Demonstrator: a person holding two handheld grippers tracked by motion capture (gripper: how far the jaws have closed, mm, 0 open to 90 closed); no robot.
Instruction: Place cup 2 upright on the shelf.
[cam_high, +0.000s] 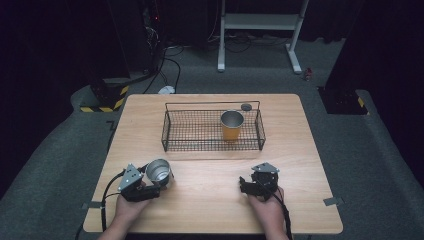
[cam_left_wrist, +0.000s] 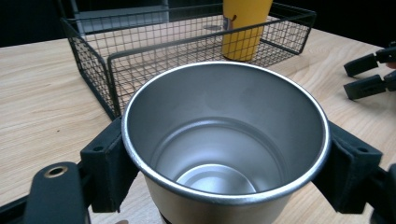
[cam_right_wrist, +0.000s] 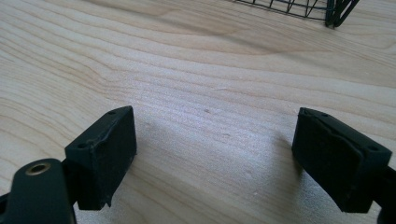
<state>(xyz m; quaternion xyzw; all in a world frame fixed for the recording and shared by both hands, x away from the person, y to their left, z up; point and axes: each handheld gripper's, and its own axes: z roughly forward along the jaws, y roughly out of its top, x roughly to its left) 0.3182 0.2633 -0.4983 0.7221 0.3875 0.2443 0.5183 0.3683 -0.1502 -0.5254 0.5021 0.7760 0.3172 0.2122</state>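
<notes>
Two metal cups share a wooden table (cam_high: 210, 200): a silver steel cup (cam_high: 159, 171) near the front left edge, and a yellow-sided cup (cam_high: 232, 125) standing upright at the right end of one wire basket (cam_high: 175, 131). The left gripper (cam_high: 150, 186) is clamped on the silver cup's sides, mouth up and tilted slightly toward the camera; its base is cut off in the left gripper view. The right gripper (cam_high: 246, 184) rests released, jaws wide over bare wood. A small dark disc (cam_high: 246, 106) behind the basket is hard to identify.
</notes>
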